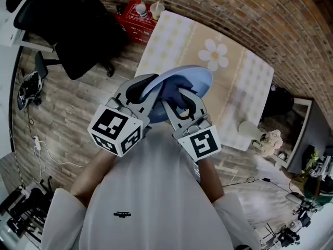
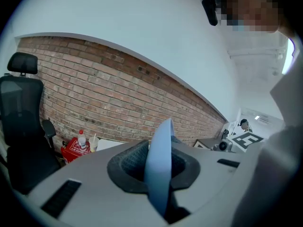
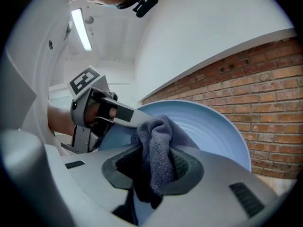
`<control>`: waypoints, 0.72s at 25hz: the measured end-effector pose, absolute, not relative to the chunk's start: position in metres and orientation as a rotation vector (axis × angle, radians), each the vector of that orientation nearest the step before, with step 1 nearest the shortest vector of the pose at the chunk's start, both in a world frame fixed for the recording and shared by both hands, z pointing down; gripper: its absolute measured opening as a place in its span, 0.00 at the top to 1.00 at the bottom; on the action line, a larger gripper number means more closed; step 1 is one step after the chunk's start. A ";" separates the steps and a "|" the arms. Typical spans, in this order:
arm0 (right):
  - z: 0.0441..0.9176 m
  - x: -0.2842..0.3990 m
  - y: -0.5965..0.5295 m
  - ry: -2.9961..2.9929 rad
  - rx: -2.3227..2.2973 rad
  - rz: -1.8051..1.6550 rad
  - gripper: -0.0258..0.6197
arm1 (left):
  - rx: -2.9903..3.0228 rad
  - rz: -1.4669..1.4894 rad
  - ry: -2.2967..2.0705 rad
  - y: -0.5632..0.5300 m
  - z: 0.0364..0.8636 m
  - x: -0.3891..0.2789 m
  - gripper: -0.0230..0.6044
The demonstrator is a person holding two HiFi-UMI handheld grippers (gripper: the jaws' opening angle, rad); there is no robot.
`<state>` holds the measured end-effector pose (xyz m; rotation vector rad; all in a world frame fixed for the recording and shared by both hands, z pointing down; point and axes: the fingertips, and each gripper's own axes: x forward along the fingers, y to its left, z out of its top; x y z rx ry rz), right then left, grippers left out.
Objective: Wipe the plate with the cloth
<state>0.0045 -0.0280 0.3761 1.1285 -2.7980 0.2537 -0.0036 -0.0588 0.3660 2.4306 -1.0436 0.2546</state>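
Observation:
A pale blue plate (image 1: 192,78) is held up in the air, tilted on edge, above the near end of the table. My left gripper (image 1: 148,87) is shut on the plate's rim; in the left gripper view the plate (image 2: 158,162) shows edge-on between the jaws. My right gripper (image 1: 179,107) is shut on a blue-grey cloth (image 1: 174,95). In the right gripper view the bunched cloth (image 3: 158,148) presses against the plate's face (image 3: 213,129), with the left gripper (image 3: 125,116) clamped at the plate's left rim.
A table (image 1: 244,82) with a yellow checked cover and a daisy print lies ahead. A white cup (image 1: 250,130) stands at its right corner. A red box with a bottle and a cup (image 1: 136,19) sits by the brick wall. A black office chair (image 1: 78,25) stands at left.

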 end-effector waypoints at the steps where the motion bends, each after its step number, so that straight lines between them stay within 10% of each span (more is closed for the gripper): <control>1: 0.376 0.008 -0.030 -2.793 1.137 0.245 0.78 | 2.434 0.265 -1.034 -0.058 0.367 -0.002 0.89; 18: 0.395 0.104 -0.058 -2.627 1.494 0.401 0.78 | 2.431 0.207 -1.006 -0.059 0.354 0.008 0.89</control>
